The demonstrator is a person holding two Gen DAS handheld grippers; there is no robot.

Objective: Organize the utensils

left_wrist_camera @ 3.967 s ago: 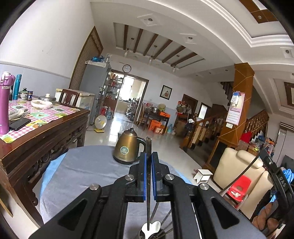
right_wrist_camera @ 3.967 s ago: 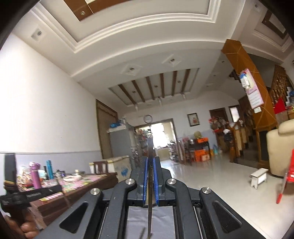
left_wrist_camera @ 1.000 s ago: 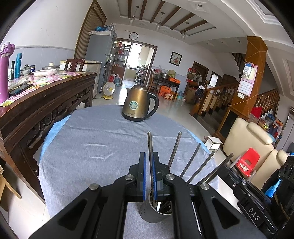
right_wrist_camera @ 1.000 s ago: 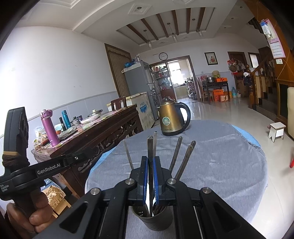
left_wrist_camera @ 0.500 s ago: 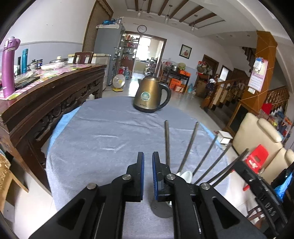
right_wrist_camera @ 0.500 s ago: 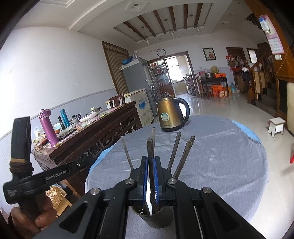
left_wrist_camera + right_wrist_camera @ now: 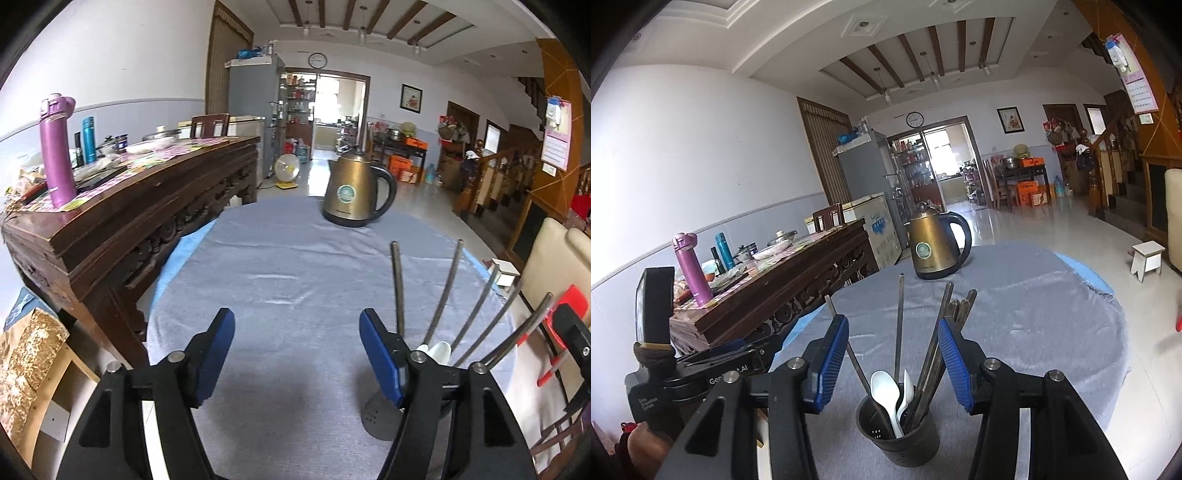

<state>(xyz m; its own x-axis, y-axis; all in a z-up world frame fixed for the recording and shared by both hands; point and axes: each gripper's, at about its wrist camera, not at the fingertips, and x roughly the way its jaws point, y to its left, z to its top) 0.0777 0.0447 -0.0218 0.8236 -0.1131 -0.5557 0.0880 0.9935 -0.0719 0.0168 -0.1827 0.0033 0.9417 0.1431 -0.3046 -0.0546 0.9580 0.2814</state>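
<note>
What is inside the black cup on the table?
The black cup holds two white spoons and several long metal sticks that lean outward, probably chopsticks. Their lower ends are hidden by the cup's wall, so the bottom cannot be seen.

Dark perforated holder [image 7: 897, 439] stands upright, holding chopsticks [image 7: 945, 332] (splayed) and white spoons [image 7: 886, 387].

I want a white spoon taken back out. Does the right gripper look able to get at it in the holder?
Probably yes: the right gripper hangs open over the holder, and the white spoon shows between its jaws, though chopsticks crowd beside it.
</note>
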